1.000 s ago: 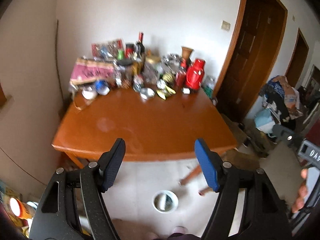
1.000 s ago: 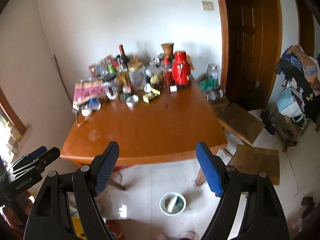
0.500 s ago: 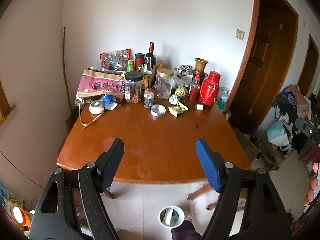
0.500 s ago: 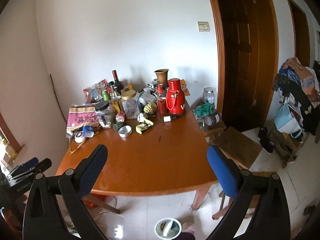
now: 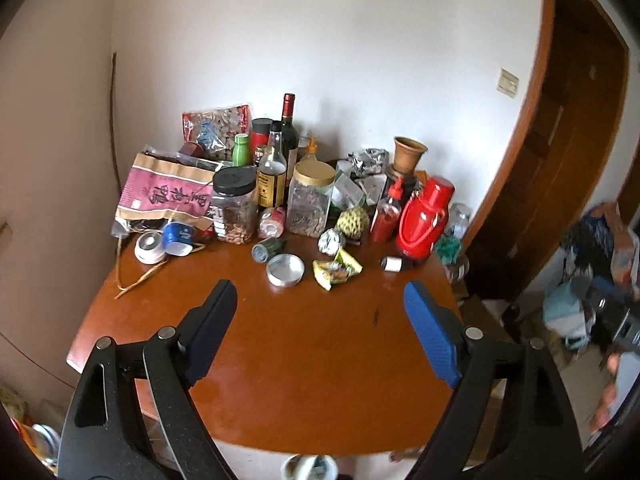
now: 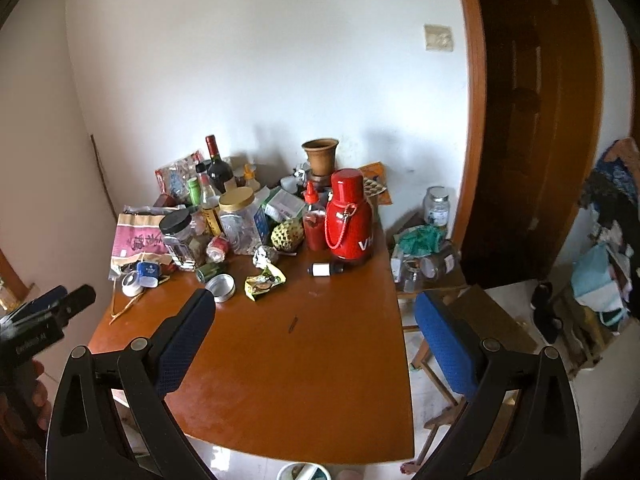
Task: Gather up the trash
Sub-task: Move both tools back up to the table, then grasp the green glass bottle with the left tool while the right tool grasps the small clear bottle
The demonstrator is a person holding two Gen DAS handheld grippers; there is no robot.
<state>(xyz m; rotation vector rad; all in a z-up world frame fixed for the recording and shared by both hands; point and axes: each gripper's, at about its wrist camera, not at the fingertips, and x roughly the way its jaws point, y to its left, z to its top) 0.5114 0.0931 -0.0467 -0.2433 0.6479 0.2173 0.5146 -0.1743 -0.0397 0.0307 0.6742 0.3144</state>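
Across the orange-brown wooden table [image 5: 304,344] your crumpled yellow-green wrapper [image 5: 336,272] lies mid-frame, your left gripper [image 5: 320,308] still widening, right gripper [image 6: 316,312] gaping, both empty.

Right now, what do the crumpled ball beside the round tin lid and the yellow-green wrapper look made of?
Crumpled ball: likely aluminium foil, with shiny silver creases. Round tin lid: metal, with a dull silver sheen. Yellow-green wrapper: probably glossy printed plastic film, crinkled.

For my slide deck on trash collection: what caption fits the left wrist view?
Left gripper, empty with jaws opening, faces a wooden table cluttered with jars, bottles and a crumpled yellow wrapper.
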